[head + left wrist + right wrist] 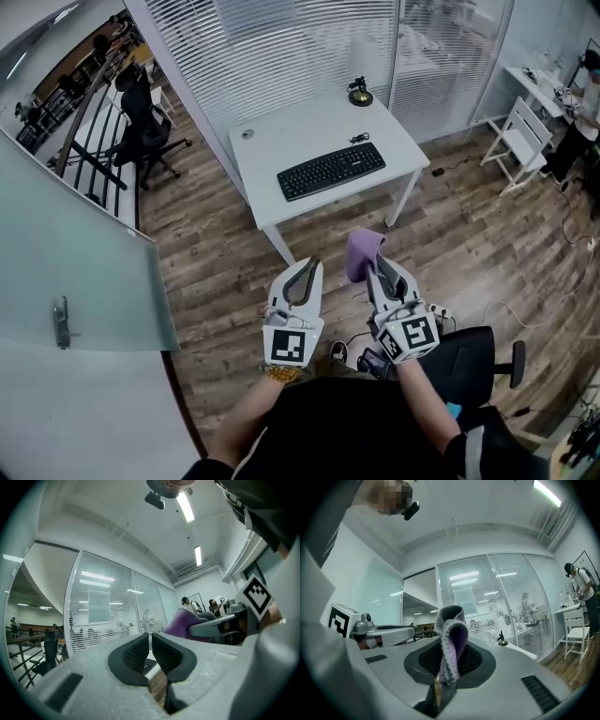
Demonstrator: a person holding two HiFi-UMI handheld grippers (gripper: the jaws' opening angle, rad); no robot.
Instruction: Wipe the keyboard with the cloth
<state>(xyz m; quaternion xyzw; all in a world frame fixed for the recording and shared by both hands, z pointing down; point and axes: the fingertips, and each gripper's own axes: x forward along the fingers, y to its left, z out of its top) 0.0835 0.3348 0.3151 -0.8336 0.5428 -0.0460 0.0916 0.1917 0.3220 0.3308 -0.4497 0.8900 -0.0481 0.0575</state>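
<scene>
A black keyboard (331, 170) lies on the white table (281, 141), ahead of both grippers and apart from them. My right gripper (373, 266) is shut on a purple cloth (361, 253), which sticks up folded between its pads (450, 641). My left gripper (309, 268) hangs beside it over the wooden floor, shut with nothing between its pads (140, 651). In the left gripper view the purple cloth (183, 623) shows to the right, in the right gripper's jaws. Both grippers point level toward the table.
A small black-and-gold object (358, 94) and a round disc (247, 134) sit on the table. Glass walls with blinds stand behind it. A black office chair (473, 361) is at my right, another chair (141, 127) far left, a white folding chair (518, 141) far right.
</scene>
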